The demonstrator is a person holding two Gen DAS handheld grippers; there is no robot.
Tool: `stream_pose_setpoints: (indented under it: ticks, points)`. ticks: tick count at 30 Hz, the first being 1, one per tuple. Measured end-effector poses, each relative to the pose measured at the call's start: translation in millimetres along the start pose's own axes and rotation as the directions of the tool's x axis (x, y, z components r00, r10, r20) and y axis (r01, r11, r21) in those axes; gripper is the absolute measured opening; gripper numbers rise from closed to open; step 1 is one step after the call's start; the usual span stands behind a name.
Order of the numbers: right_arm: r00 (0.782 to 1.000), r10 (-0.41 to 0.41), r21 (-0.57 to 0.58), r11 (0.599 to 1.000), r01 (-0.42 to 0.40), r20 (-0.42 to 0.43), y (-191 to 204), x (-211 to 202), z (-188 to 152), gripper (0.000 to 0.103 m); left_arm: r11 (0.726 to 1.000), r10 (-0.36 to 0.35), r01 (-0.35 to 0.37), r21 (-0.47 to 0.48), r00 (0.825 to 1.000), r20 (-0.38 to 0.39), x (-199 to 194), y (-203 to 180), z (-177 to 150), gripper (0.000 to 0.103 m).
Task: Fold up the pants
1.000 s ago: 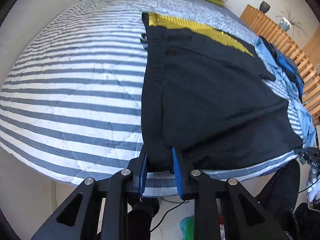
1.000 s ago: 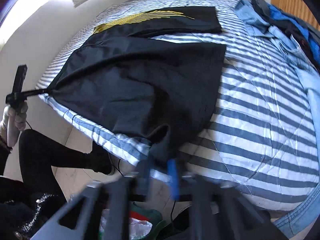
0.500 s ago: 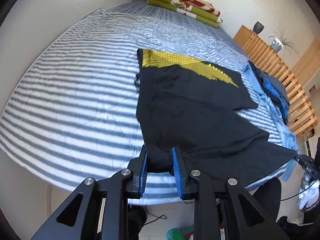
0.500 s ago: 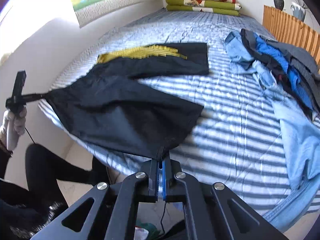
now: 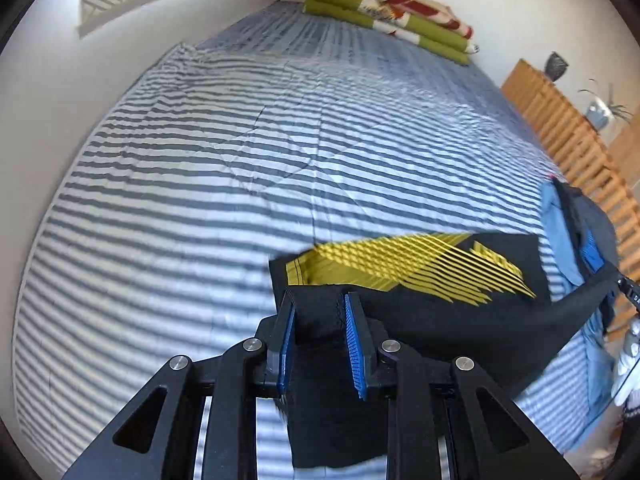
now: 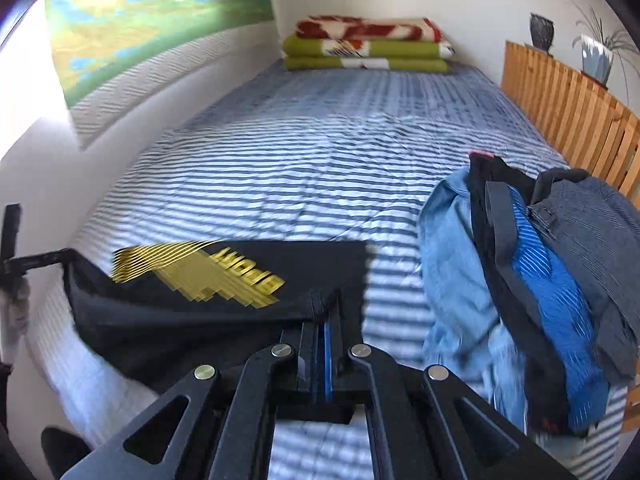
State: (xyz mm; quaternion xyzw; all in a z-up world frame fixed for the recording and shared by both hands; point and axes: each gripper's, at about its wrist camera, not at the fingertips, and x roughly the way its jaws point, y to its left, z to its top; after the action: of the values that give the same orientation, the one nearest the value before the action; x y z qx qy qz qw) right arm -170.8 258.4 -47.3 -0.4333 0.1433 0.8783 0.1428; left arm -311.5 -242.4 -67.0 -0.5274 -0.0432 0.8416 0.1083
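Observation:
Black pants (image 5: 440,320) with a yellow print (image 5: 400,268) lie on the striped bed cover (image 5: 200,160). My left gripper (image 5: 318,300) is shut on a bunched corner of the black cloth, held up just short of the yellow print. My right gripper (image 6: 330,300) is shut on the other corner of the pants (image 6: 180,320), its blue pads pressed tight together. The lifted edge hangs stretched between the two grippers above the yellow-printed layer (image 6: 192,272). In the right wrist view the left gripper (image 6: 36,260) shows at the far left, in a person's hand.
A heap of blue and dark clothes (image 6: 540,280) lies on the bed just right of the pants. Folded green and red blankets (image 6: 368,44) sit at the far end. A wooden slatted rail (image 6: 568,120) runs along the right side, a white wall along the left.
Both grippers have lifted the near edge of the pants off the bed's edge and carried it forward over the lower layer, up to the yellow print. The black cloth now lies doubled.

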Motion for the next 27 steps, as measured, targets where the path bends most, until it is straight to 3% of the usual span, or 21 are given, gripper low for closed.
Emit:
stream_pose_setpoints:
  ticks: [4, 7, 9, 10, 14, 19, 23, 27]
  points:
    - [0.994, -0.062, 0.027, 0.998, 0.065, -0.094, -12.9, 86.4, 26.0, 0.002, 0.997, 0.024, -0.03, -0.064, 0.995, -0.093, 80.2, 13.9, 36.3, 0.025]
    - [0.986, -0.07, 0.011, 0.997, 0.072, -0.152, -13.1, 127.6, 26.0, 0.002, 0.995, 0.034, -0.046, -0.086, 0.99, -0.136, 115.0, 23.8, 45.7, 0.028]
    - [0.979, -0.079, 0.018, 0.996, 0.084, -0.188, -15.2, 143.6, 23.8, 0.002, 0.993, 0.019, -0.036, -0.11, 0.988, -0.152, 119.8, 30.9, 49.0, 0.052]
    - [0.978, -0.06, 0.031, 0.997, 0.068, -0.199, -17.0, 147.4, 21.9, 0.002, 0.992, 0.019, -0.034, -0.122, 0.992, -0.127, 114.6, 36.1, 50.8, 0.057]
    - [0.976, -0.022, 0.059, 0.998, 0.036, -0.216, -24.7, 150.9, 15.2, 0.005, 0.986, -0.048, 0.037, -0.161, 0.997, -0.062, 90.3, 56.8, 49.3, 0.061]
    - [0.978, 0.072, 0.176, 0.984, -0.037, -0.193, -45.9, 125.1, 6.9, 0.029, 0.999, -0.006, 0.003, -0.034, 0.995, -0.099, 91.3, 40.9, 31.6, 0.06]
    - [0.981, 0.11, 0.211, 0.975, -0.074, -0.16, -57.0, 83.3, -10.5, 0.032, 1.0, -0.01, 0.011, 0.006, 0.997, -0.082, 76.7, 25.0, 12.6, 0.06]
    - [0.962, 0.22, 0.247, 0.953, -0.177, -0.158, -57.8, 55.0, -37.7, 0.032, 0.997, -0.009, 0.014, 0.078, 0.998, -0.063, 52.2, 0.7, -21.3, 0.059]
